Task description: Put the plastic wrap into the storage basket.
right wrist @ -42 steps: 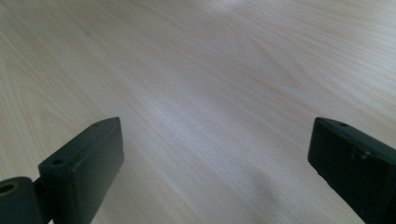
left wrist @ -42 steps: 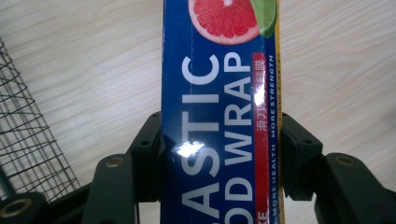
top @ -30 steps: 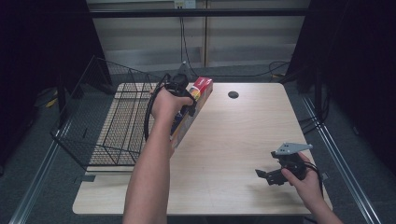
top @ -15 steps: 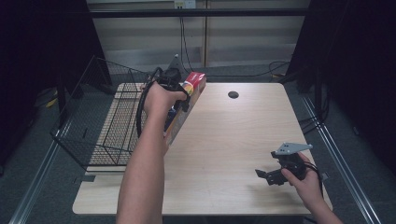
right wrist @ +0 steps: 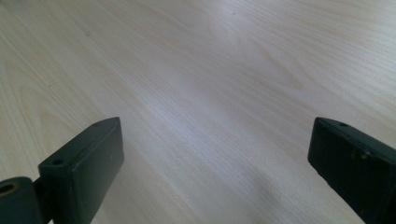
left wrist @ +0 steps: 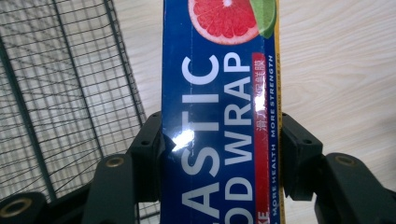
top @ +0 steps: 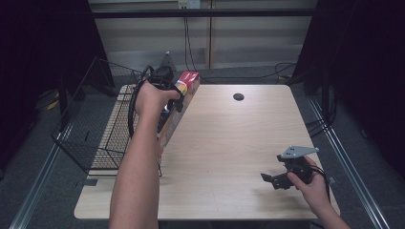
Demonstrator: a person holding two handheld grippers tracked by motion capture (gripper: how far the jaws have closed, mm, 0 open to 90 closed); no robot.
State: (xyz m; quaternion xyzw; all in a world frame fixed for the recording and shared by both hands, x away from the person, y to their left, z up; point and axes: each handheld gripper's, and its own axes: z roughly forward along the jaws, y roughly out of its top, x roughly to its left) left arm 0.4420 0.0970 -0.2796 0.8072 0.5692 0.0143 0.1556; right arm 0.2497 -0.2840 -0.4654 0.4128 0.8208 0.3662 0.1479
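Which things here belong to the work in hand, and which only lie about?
In the work:
- long blue plastic-wrap box, clamped across its width
- left gripper, shut on it
- black wire basket, beside the box

Lying about:
- right gripper, open above the light wooden table
- dark round hole

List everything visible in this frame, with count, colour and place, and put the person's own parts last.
Long blue cardboard plastic-wrap box: one, blue with a red end and grapefruit picture, held tilted above the table's left edge.
Black wire basket: one, black, at the table's left side.
Light wooden table: one, pale wood, centre, with a dark round hole near the far edge.
Cables: several, black, on the floor beyond the table.
Left tongs: black, shut on the box's sides.
Right tongs: black, open, low over the table's near right.
Forearms: two, entering from the bottom.
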